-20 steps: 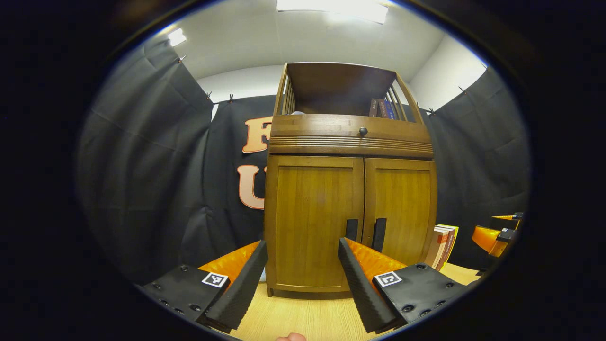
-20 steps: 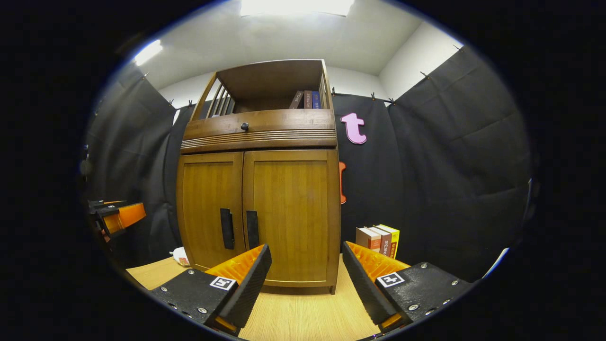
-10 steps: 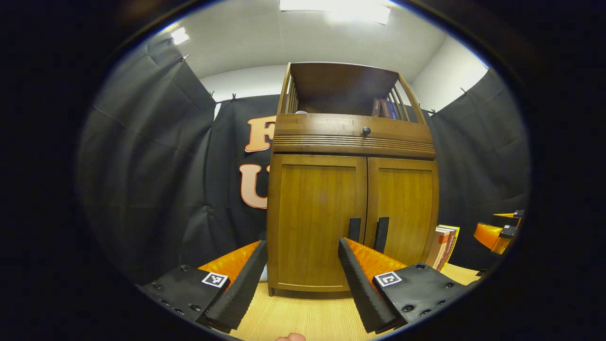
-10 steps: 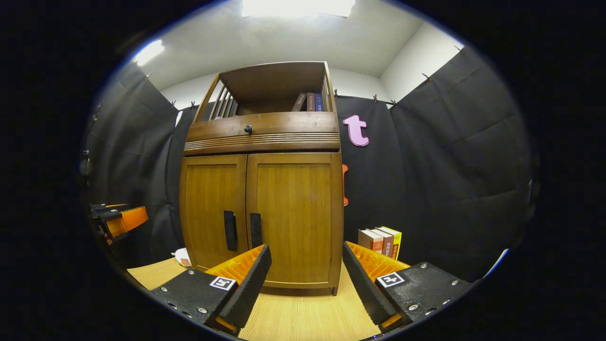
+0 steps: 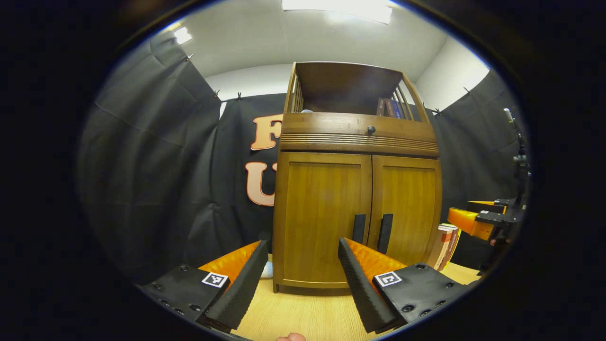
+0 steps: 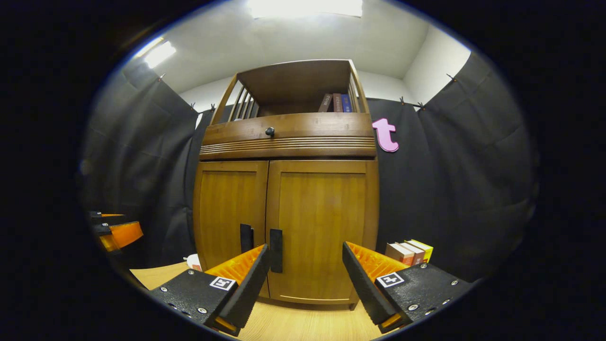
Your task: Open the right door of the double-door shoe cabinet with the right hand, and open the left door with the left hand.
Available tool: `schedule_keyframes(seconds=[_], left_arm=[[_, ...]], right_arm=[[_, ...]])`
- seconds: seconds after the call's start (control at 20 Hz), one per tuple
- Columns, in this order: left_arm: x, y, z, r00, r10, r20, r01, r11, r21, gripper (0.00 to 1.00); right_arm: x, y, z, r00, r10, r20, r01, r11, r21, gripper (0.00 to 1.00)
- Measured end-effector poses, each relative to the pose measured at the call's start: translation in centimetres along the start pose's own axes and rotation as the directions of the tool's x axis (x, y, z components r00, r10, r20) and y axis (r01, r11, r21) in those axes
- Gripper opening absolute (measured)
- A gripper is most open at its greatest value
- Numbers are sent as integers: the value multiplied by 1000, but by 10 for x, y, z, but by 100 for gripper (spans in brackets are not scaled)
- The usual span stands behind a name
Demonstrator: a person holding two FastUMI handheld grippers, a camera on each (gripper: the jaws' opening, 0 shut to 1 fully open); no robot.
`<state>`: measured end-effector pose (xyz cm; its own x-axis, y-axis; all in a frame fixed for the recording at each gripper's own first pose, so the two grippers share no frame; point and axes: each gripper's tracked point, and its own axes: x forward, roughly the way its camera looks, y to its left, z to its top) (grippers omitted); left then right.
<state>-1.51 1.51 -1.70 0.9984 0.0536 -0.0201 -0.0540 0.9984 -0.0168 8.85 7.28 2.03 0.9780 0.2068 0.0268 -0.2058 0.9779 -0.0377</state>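
Both doors are shut. Your right gripper (image 6: pixel 305 267) and left gripper (image 5: pixel 303 263) gape, holding nothing, short of the cabinet (image 6: pixel 289 189). The handles (image 6: pixel 276 244) sit just beside each other; you risk hooking the wrong one.

One wooden shoe cabinet (image 6: pixel 289 208) fills the middle of the right gripper view, with two doors, the left door (image 6: pixel 229 222) and the right door (image 6: pixel 322 227), both shut. Each door carries one dark vertical handle, making two handles (image 6: pixel 276 250) side by side at the centre seam. One drawer front (image 6: pixel 293 132) sits above the doors with one round knob (image 6: pixel 270 131). Three books (image 6: pixel 335 102) stand in the open top shelf, upper centre of the frame. Three more books (image 6: pixel 408 252) stand on the tabletop (image 6: pixel 303 327) at lower right. Two ceiling lights (image 6: pixel 303 7) show along the top. Two grippers appear: the right gripper (image 6: pixel 303 279) at the bottom and the left gripper (image 6: pixel 118 234) at the far left edge.
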Motion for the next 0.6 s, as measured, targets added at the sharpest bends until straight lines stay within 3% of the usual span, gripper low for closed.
schedule_keyframes(seconds=[0.1,0.2,0.6], left_arm=[[1,3,-3,1000,-2,-11,1,1000,-5,99],[1,6,-2,1000,-1,-11,0,1000,-19,94],[-10,30,-8,999,53,-13,-53,999,3,94]], right_arm=[[28,10,-6,999,34,-9,-34,999,0,93],[54,18,-16,999,50,-21,-50,999,-4,93],[145,35,-66,991,51,-127,-47,998,32,93]])
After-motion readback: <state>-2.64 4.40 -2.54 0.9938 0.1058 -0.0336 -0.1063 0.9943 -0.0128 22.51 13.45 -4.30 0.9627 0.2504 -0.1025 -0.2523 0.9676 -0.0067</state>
